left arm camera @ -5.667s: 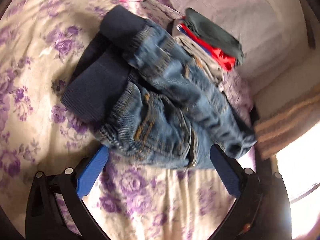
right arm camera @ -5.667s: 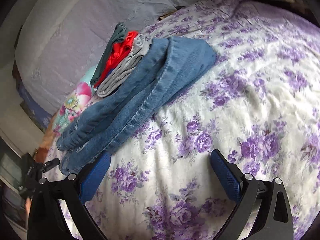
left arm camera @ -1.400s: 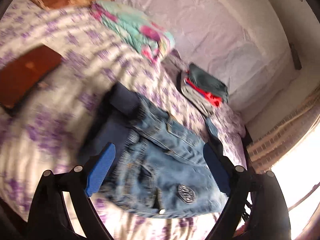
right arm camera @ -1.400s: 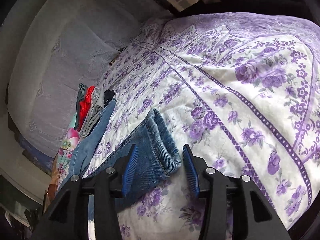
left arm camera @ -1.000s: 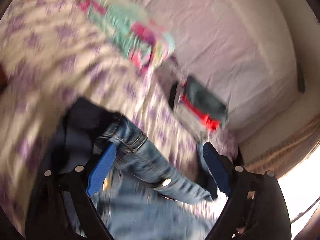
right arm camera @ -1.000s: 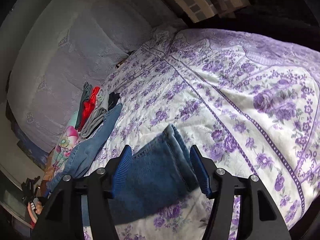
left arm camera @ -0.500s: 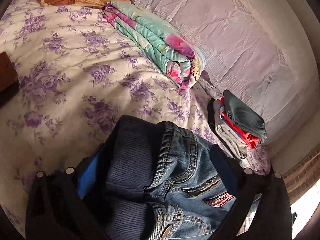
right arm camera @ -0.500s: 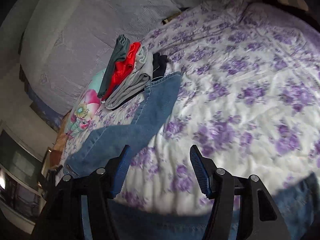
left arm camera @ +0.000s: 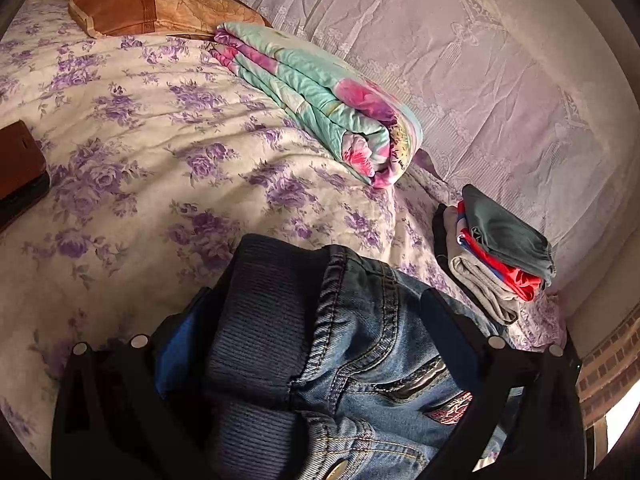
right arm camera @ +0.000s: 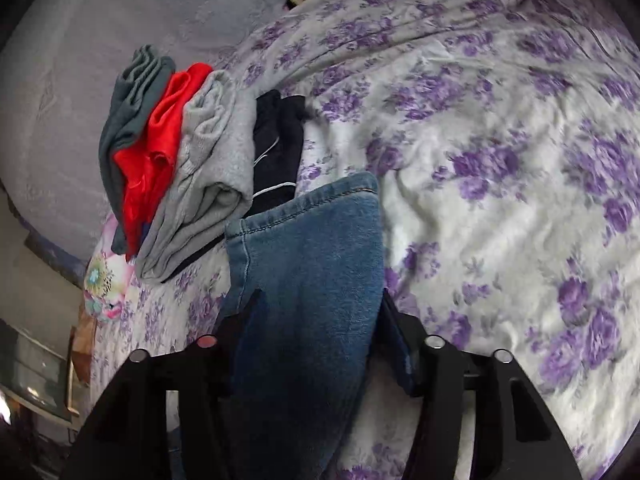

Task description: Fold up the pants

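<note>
Blue jeans (left arm camera: 360,344) with a dark ribbed waistband fill the bottom of the left wrist view. My left gripper (left arm camera: 308,336) stands wide around the waistband, which lies between the jaws; its hold is unclear. In the right wrist view my right gripper (right arm camera: 316,320) is shut on the jeans' leg end (right arm camera: 312,248), the hem pointing away over the bed.
A purple-flowered bedspread (left arm camera: 120,152) covers the bed. A folded clothes stack (left arm camera: 496,252) lies by the headboard, also in the right wrist view (right arm camera: 176,152). A rolled floral blanket (left arm camera: 320,96), a brown pillow (left arm camera: 152,8) and a brown object (left arm camera: 20,168) lie farther off.
The jeans were spread out; my right gripper, open half a second ago, has closed on the leg end. The left gripper view barely changed in the last half second.
</note>
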The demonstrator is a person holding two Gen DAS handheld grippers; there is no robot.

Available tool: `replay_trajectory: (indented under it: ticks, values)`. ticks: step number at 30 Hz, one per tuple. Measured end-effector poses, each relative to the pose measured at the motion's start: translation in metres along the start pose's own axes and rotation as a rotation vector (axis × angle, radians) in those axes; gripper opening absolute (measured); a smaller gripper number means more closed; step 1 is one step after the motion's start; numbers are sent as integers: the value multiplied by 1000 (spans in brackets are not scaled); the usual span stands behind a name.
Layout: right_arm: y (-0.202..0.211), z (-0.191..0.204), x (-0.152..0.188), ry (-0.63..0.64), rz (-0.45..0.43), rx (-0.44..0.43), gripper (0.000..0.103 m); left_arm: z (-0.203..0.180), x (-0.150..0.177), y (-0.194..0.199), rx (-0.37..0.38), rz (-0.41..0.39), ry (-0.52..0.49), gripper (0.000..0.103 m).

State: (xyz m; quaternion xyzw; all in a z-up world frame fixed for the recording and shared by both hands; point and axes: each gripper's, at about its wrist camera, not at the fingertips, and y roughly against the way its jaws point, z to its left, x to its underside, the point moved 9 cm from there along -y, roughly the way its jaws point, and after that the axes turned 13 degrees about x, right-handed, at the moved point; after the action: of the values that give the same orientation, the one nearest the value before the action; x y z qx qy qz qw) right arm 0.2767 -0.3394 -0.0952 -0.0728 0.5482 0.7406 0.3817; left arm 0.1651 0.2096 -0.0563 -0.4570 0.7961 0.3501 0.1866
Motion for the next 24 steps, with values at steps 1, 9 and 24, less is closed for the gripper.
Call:
replay_trajectory:
  ticks: [1, 9, 24]
  values:
    - [0, 3, 0, 29, -7, 8, 15, 0, 0, 0, 4, -1, 3, 98]
    - [150, -65, -6, 1, -312, 7, 14, 0, 0, -1, 15, 2, 21, 98]
    - [173, -136, 69, -40, -170, 55, 67, 2, 3, -4, -13, 44, 10, 98]
